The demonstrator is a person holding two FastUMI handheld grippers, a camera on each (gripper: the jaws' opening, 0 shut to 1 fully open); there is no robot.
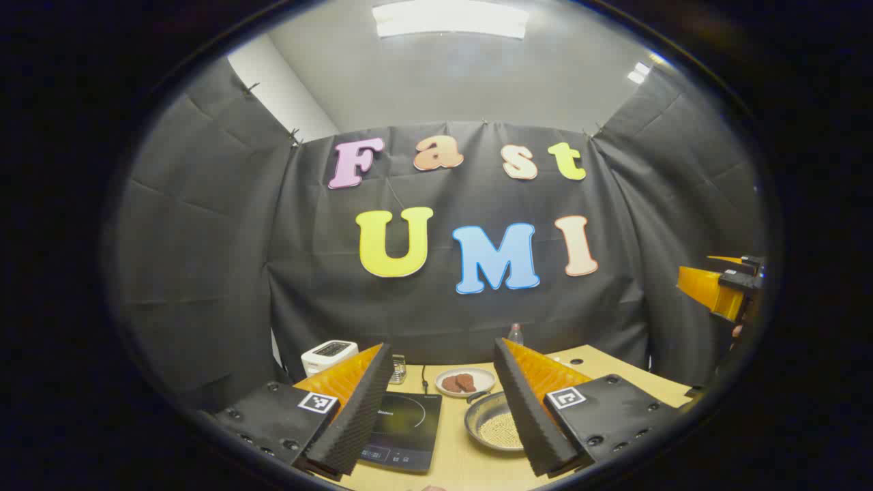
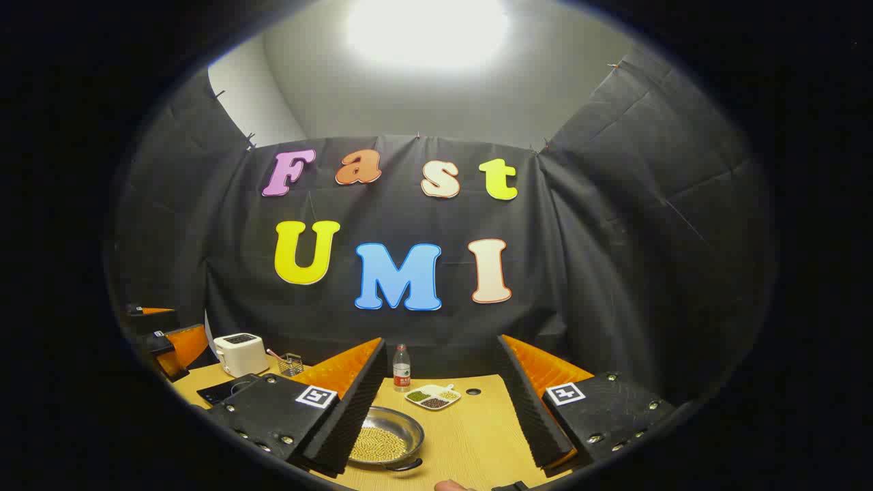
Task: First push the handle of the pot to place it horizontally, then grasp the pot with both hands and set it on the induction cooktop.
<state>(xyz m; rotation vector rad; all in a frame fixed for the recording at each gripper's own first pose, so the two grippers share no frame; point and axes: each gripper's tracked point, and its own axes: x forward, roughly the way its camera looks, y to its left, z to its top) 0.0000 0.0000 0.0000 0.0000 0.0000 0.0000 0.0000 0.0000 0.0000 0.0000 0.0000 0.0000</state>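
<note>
While both grippers hover wide open and empty above the surface [image 1: 470, 457], you're still pre-push: cooktop [image 1: 402, 429] sits between left gripper [image 1: 443, 409] fingers, pot [image 2: 385, 436] just inside right gripper [image 2: 440, 409] left finger. Next: reach the handle [image 2: 404, 466].

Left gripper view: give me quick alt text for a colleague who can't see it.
The left tongs hang open above a wooden table, with a black induction cooktop between the fingers and a metal pot of small pale beans just right of it, its dark handle pointing away. Behind sit a plate of brown food and a white toaster.
</note>
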